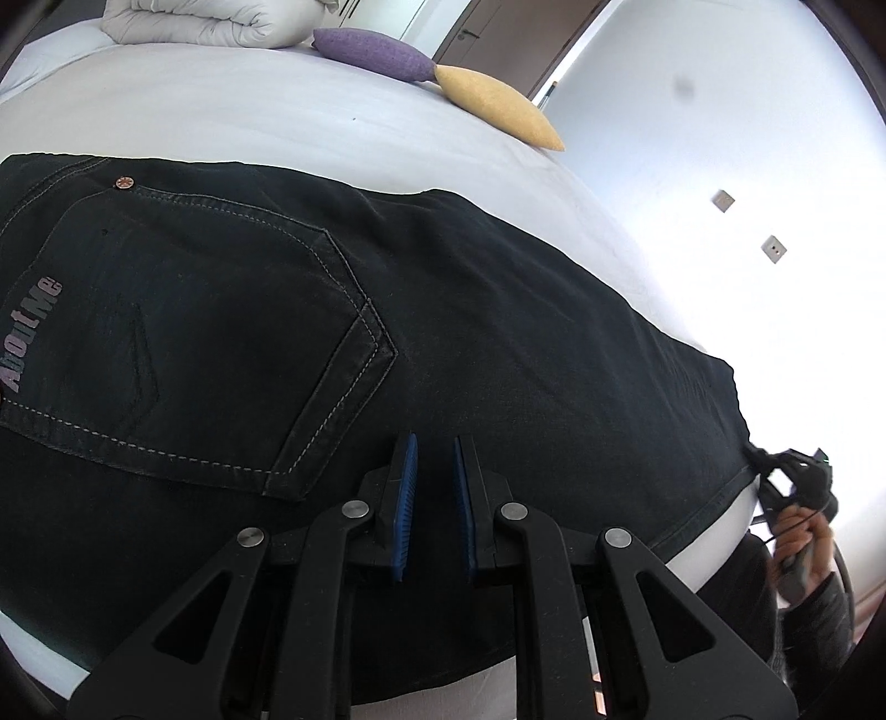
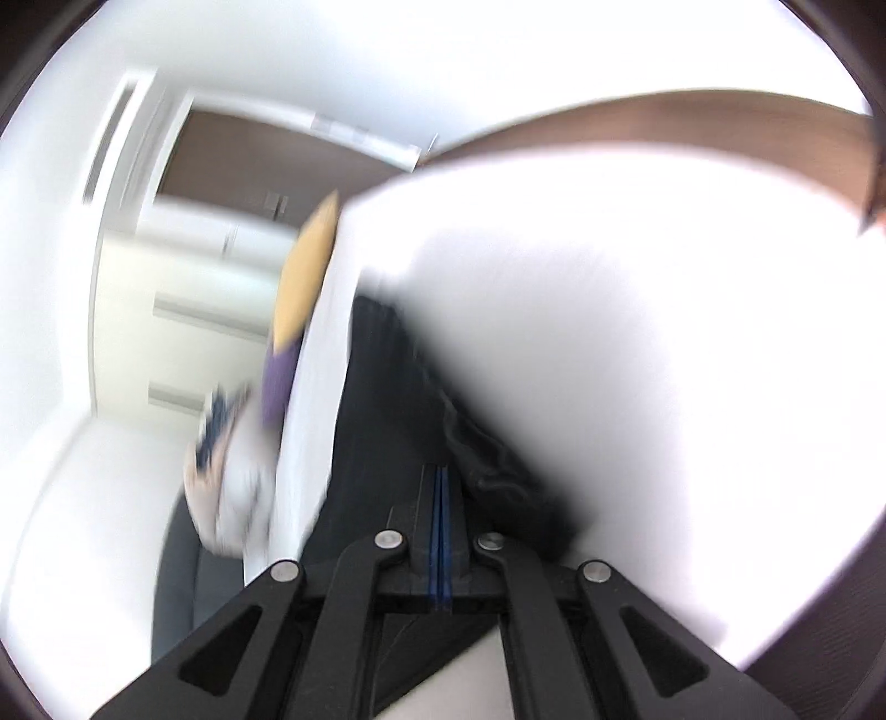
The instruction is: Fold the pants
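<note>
Black jeans (image 1: 443, 332) lie flat across the white bed (image 1: 221, 111), back pocket up, with an "AboutMe" label at the left. My left gripper (image 1: 434, 443) hovers just over the seat of the jeans beside the pocket. Its blue pads stand a narrow gap apart with nothing between them. At the far right a hand (image 1: 803, 548) holds my right gripper (image 1: 786, 465), which pinches the bunched corner of the leg end. In the blurred right wrist view that gripper (image 2: 441, 471) has its pads pressed together, and the dark fabric (image 2: 376, 415) runs away from the tips.
A purple cushion (image 1: 371, 52), a yellow cushion (image 1: 498, 105) and a folded white duvet (image 1: 205, 22) sit at the far side of the bed. The bed's edge drops off at the right toward a white wall (image 1: 720, 138). A brown door (image 2: 232, 160) stands beyond.
</note>
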### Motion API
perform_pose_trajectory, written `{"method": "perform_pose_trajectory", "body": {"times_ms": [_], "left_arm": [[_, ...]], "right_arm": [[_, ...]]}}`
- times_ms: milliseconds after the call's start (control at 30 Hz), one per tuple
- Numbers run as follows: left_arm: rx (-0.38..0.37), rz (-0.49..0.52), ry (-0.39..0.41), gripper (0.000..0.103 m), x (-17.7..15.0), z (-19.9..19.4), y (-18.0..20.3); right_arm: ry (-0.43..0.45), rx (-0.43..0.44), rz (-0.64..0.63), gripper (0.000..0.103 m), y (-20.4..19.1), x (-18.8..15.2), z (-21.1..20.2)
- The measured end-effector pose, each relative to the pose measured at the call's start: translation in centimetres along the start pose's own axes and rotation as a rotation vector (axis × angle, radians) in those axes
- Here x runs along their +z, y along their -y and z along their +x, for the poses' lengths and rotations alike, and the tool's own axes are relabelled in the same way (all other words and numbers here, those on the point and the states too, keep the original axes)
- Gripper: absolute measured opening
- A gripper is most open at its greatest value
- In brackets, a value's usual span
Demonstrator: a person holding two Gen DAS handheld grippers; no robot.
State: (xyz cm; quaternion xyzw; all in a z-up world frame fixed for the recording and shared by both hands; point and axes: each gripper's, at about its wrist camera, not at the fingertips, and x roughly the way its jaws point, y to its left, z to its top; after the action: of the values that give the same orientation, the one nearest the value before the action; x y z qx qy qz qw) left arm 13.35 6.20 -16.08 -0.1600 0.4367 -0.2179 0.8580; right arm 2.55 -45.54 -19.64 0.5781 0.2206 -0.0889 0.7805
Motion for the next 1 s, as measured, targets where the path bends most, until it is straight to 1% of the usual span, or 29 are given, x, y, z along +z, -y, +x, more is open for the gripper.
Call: {"method": "perform_pose_trajectory", "body": {"times_ms": [33,67,100,133,167,200,233,267,333,367,400,500,700,867,900,967,1000], "left_arm": [[0.001,0.001,0.000,0.013,0.0,0.1,0.0],[0.001,-0.001,0.000,0.013,0.0,0.0,0.0],[0.000,-0.006,0.000,0.013,0.0,0.0,0.0],[0.001,-0.009,0.000,0.013,-0.1,0.1,0.0],[0.002,-0.010,0.000,0.013,0.0,0.1,0.1],[0.004,-0.009,0.000,0.013,0.0,0.1,0.2],[0.006,-0.011,0.000,0.013,0.1,0.0,0.1],[0.008,-0.013,-0.001,0.013,0.0,0.0,0.1],[0.011,-0.015,-0.003,0.013,0.1,0.0,0.2],[0.011,-0.015,-0.005,0.013,0.0,0.1,0.3],[0.010,-0.014,-0.008,0.013,0.1,0.0,0.3],[0.003,-0.020,-0.009,0.013,0.2,-0.2,0.3],[0.010,-0.017,-0.007,0.013,0.2,-0.2,0.5],[0.013,-0.016,-0.009,0.013,0.2,-0.2,0.7],[0.013,-0.015,-0.010,0.013,0.2,-0.3,0.7],[0.012,-0.016,-0.010,0.013,0.2,-0.3,0.6],[0.012,-0.015,-0.009,0.013,0.2,-0.3,0.6]], "right_arm": [[0.029,-0.030,-0.012,0.010,-0.2,0.3,-1.5],[0.049,-0.040,-0.016,0.013,-0.7,0.7,-2.6],[0.059,-0.022,-0.011,0.020,-0.8,0.8,-3.6],[0.060,-0.015,-0.003,0.029,-1.0,0.8,-4.5],[0.056,-0.011,-0.005,0.033,-0.9,0.7,-5.7],[0.053,-0.001,-0.012,0.039,-1.5,0.1,-5.5],[0.050,0.009,-0.016,0.042,-1.9,-0.3,-5.4],[0.042,0.015,-0.013,0.043,-1.3,-0.8,-6.1],[0.010,0.016,0.007,0.043,-0.5,-1.4,-5.4],[-0.003,0.000,0.023,0.043,1.0,-1.5,-6.3],[-0.015,-0.006,0.044,0.043,0.9,-2.6,-4.4],[-0.044,0.012,0.113,0.043,2.5,-3.0,-3.1],[-0.027,0.088,0.168,0.043,2.4,-3.5,-2.0],[-0.001,0.111,0.180,0.042,1.3,-3.4,-0.4],[0.002,0.109,0.176,0.037,0.9,-3.5,-1.1],[-0.002,0.108,0.179,0.024,1.3,-3.5,-1.0],[-0.005,0.102,0.186,0.014,1.6,-3.5,-0.8]]}}
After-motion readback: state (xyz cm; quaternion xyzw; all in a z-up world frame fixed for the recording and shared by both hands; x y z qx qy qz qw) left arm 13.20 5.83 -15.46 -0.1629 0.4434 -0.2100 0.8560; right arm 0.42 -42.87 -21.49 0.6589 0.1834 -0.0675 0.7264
